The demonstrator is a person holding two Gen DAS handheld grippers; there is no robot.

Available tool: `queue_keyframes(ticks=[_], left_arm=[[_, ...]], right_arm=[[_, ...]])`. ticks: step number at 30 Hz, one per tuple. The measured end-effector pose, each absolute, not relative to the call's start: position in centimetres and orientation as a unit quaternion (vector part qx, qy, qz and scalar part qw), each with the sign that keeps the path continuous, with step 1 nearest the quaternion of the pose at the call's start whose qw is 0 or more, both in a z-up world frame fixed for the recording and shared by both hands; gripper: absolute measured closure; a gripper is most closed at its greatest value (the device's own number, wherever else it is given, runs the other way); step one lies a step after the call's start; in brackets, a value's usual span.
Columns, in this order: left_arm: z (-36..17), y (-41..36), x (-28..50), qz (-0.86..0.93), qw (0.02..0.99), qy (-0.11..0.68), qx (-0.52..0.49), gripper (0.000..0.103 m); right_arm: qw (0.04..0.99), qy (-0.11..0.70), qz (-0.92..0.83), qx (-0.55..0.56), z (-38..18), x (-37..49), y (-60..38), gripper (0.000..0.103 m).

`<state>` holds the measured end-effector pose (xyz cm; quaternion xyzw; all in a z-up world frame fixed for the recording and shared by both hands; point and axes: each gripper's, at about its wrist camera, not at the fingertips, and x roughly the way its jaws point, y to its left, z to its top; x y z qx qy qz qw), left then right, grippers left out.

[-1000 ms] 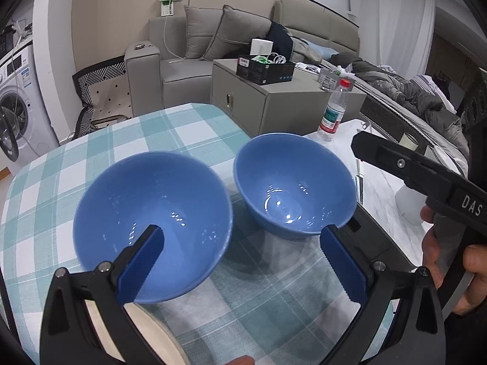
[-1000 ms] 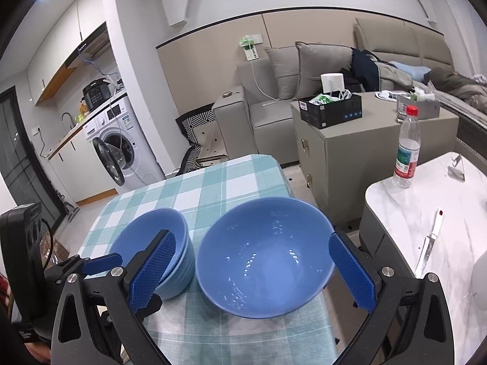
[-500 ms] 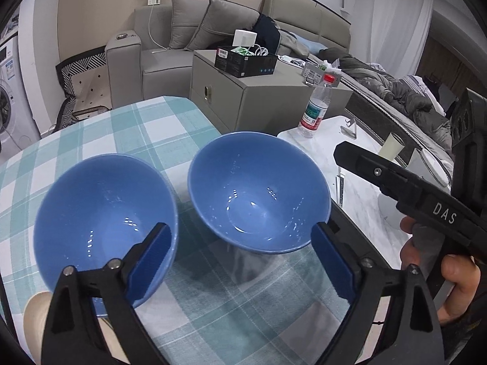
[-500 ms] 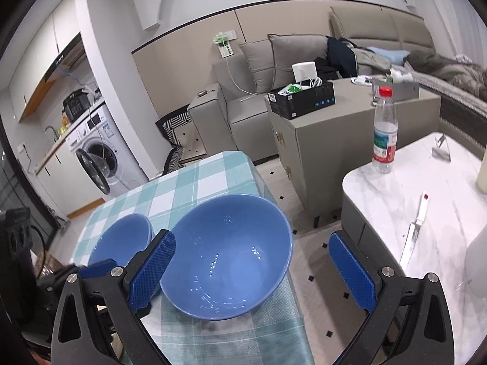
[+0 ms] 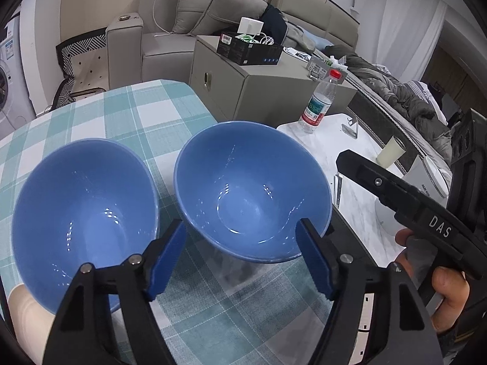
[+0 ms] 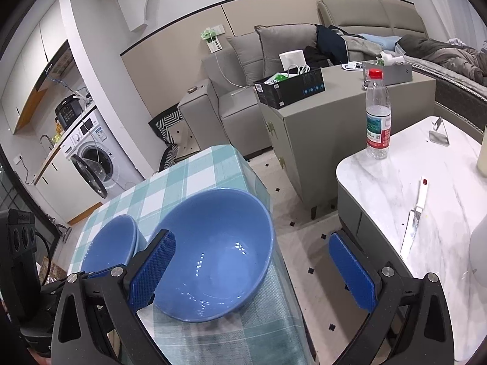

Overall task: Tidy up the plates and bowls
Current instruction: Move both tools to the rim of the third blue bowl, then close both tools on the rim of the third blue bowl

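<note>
**A:** Two glossy round blue bowls parked side by side on the teal-and-white checked desk (image 5: 143,115). Right-hand blue bowl (image 5: 252,191) sits close to the cloth's edge, left-hand blue bowl (image 5: 85,210) just beside it, rims near but apart as far as visible. Looks like a setup for nesting one into the other, probably.

**B:** Agreed. From the right wrist view, left one seems to be more than a single bowl, maybe a stack already, hard to tell. Cream plate rim (image 5: 26,313) poking out under it at bottom left, too.

**A:** Left gripper (image 5: 242,257) lined up on the right-hand bowl, blue ribbed fingers (image 5: 313,261) spread wide, near rim sitting between them. Holding nothing, contact not obvious.

**B:** Right gripper (image 6: 252,269) also wide open and empty. Left pad hanging over the near rim of the same bowl (image 6: 216,252), right pad way out past the desk edge, over the floor. Not clamping anything.

**A:** So both hovering around one bowl. Guessing a rim pinch next, then a lift into the neighbour.

**B:** Careful near that edge though. Glazed, slippery-looking, easy to nudge off.
</note>
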<state>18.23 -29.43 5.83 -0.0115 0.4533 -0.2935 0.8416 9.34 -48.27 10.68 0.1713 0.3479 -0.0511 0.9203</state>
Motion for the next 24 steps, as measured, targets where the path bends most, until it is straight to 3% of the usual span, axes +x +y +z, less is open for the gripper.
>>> queue_keyframes(ticks=[11, 18, 22, 24], left_arm=[[4.9, -29.4, 18.5, -0.278, 0.843, 0.461, -0.011, 0.034], [4.1, -29.6, 18.7, -0.275, 0.841, 0.466, -0.012, 0.034], [3.7, -29.7, 18.9, -0.274, 0.84, 0.468, -0.013, 0.035], [3.6, -29.8, 18.9, -0.274, 0.841, 0.467, -0.013, 0.035]], right_arm=[[0.916, 0.363, -0.06, 0.161, 8.8, 10.4, -48.3, 0.002], [0.906, 0.383, -0.088, 0.156, 7.5, 11.0, -49.0, 0.03], [0.904, 0.389, -0.094, 0.153, 6.9, 11.1, -49.5, 0.033], [0.904, 0.39, -0.09, 0.152, 6.6, 11.2, -49.6, 0.042]])
